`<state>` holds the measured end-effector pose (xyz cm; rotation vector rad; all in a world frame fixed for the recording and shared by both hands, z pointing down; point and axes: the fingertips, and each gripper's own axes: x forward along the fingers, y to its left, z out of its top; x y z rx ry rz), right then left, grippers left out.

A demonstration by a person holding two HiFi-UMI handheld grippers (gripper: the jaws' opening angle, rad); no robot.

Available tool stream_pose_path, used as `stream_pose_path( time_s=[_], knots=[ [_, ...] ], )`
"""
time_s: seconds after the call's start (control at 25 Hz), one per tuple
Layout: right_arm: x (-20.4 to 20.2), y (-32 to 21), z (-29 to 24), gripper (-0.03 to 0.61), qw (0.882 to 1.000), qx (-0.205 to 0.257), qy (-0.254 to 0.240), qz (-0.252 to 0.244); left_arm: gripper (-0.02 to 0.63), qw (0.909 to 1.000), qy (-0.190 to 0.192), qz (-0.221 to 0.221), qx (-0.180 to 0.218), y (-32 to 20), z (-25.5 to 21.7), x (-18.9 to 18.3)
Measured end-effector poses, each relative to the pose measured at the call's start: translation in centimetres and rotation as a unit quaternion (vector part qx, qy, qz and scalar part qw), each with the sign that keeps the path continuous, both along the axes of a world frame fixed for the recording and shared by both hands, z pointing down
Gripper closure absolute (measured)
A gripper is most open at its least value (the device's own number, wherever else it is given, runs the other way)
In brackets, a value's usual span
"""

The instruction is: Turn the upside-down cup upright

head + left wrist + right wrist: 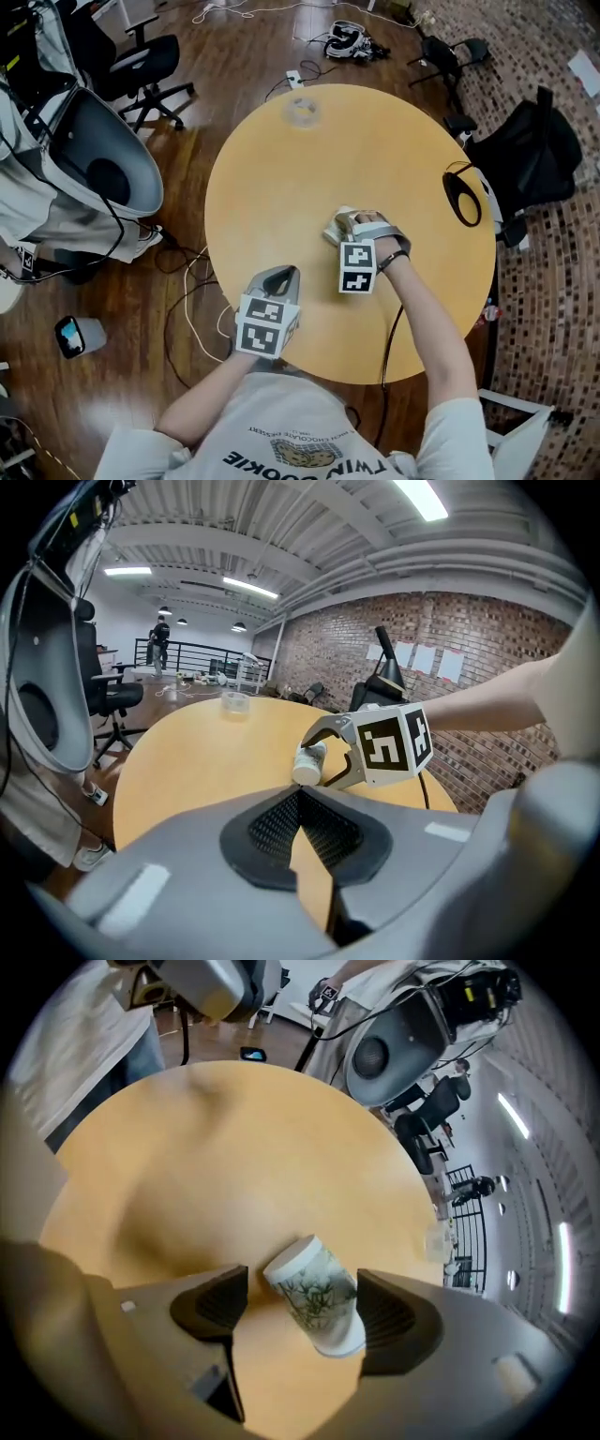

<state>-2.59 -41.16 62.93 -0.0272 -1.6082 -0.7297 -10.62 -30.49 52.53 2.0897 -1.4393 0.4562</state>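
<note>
A white paper cup (pixel 335 228) printed with green leaves sits between the jaws of my right gripper (pixel 339 223) near the middle of the round wooden table (pixel 375 141). In the right gripper view the cup (pixel 314 1297) is tilted, its closed base pointing up-left and its side against the right jaw, with a thin gap at the left pad. My right gripper (pixel 302 1302) is shut on it. The left gripper view shows the cup (pixel 309 761) nearly on its side just above the tabletop. My left gripper (pixel 281 277) hovers at the table's near-left edge, shut and empty (pixel 300 803).
A small clear object (pixel 302 111) stands near the table's far edge. A black loop (pixel 462 195) lies at the right edge. Off the table are an office chair (pixel 141 70), a large grey shell (pixel 108 155) at left and a black bag (pixel 530 150) at right.
</note>
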Motion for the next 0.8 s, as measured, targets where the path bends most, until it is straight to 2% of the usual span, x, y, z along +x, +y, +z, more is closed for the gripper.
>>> stream_pose_path(
  time_s=[0.16, 0.32, 0.52, 0.72, 0.8],
  knots=[
    [-2.0, -1.6, 0.3, 0.213, 0.999, 0.001, 0.019, -0.031, 0.611, 0.9995, 0.004, -0.03, -0.004, -0.8, 0.1, -2.6],
    [-3.0, -2.3, 0.5, 0.212, 0.995, 0.009, 0.058, -0.082, 0.611, 0.9986, 0.009, -0.051, -0.007, -1.3, 0.2, -4.6],
    [-3.5, -2.0, 1.3, 0.212, 0.985, 0.031, 0.105, -0.132, 0.611, 0.9984, 0.017, -0.054, -0.01, -0.8, 0.7, -5.4],
    [-2.7, -2.6, 2.1, 0.212, 0.969, 0.077, 0.164, -0.17, 0.611, 0.9986, 0.022, -0.048, -0.009, -0.5, 1.1, -5.0],
    [-2.6, -3.0, 2.4, 0.213, 0.966, 0.085, 0.174, -0.173, 0.611, 0.9985, 0.023, -0.048, -0.01, -0.7, 1.1, -5.1]
  ],
)
